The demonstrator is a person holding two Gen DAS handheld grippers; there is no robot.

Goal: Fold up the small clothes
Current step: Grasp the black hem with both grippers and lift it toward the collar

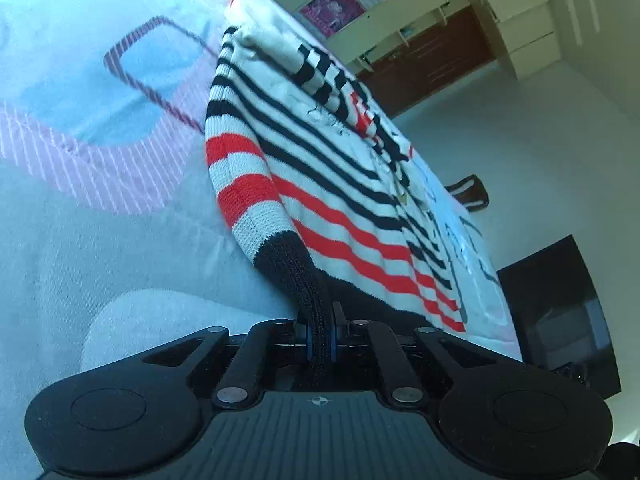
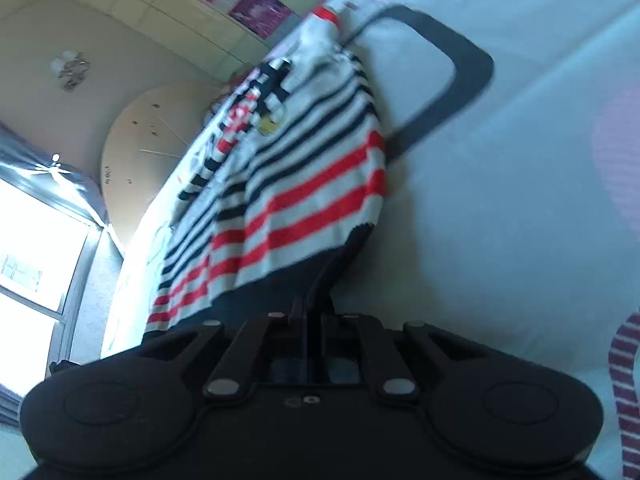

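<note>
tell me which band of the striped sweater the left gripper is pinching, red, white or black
The black hem band at the bottom corner of the striped sweater. The left gripper is shut on it; red and white stripes sit farther up.

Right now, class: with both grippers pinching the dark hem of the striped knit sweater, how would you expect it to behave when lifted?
The striped knit sweater will probably sag and drape, since its hem already bunches in the left gripper. It looks light for its size. The ribbed knit likely resists slipping from the right gripper, though it may stretch.
</note>
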